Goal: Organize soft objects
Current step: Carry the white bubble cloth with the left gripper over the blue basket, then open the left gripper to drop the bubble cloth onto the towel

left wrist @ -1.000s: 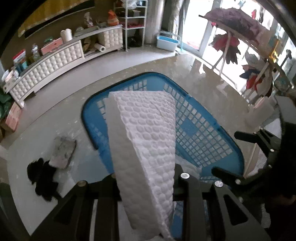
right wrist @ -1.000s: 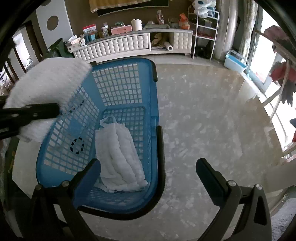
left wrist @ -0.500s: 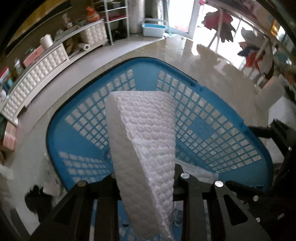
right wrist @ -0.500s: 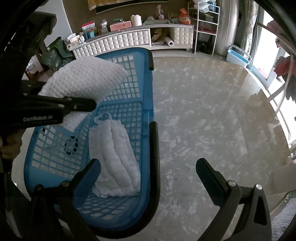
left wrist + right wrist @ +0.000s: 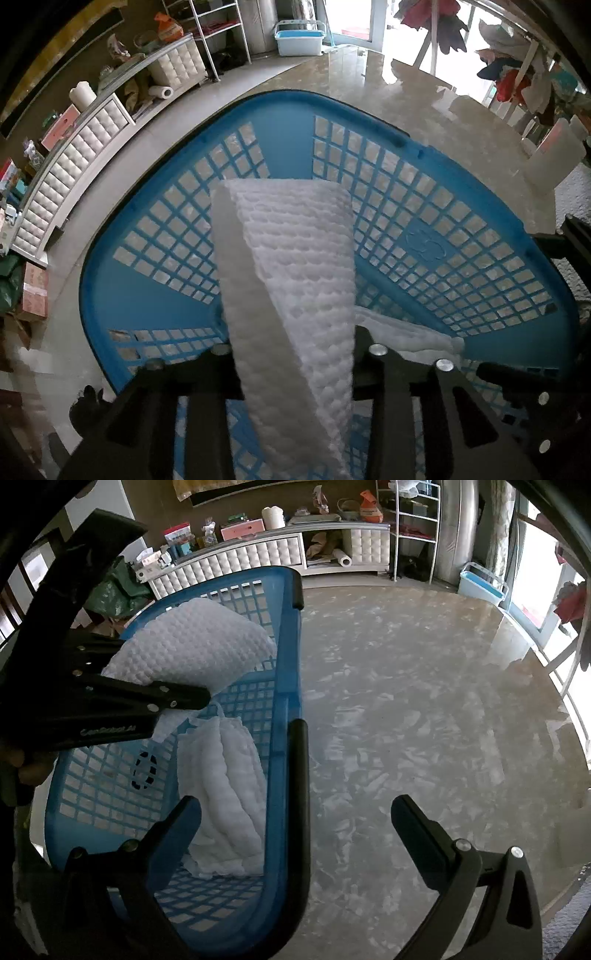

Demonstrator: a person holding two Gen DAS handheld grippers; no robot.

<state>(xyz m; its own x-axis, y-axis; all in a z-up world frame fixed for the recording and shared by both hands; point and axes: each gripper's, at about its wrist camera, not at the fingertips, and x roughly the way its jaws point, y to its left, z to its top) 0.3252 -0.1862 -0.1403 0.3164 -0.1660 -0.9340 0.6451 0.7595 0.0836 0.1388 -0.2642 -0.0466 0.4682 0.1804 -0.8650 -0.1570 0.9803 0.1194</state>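
Left wrist view: your left gripper (image 5: 295, 354) is holding the white waffle cloth (image 5: 291, 266) over the blue basket (image 5: 461, 206), fingers just easing apart around it. Right wrist view: your right gripper (image 5: 295, 812) is hovering, fingers wide apart, straddling the basket's rim beside a folded cloth (image 5: 225, 794)

Glossy marbled floor (image 5: 424, 701) fills right side. Far wall: long white tufted cabinet (image 5: 258, 559), pink box (image 5: 242, 530) and paper roll (image 5: 273, 517) on top, another roll (image 5: 344, 560) in open niche. Wire rack (image 5: 417, 528) right of cabinet; pale blue tub (image 5: 482, 583) near bright window.
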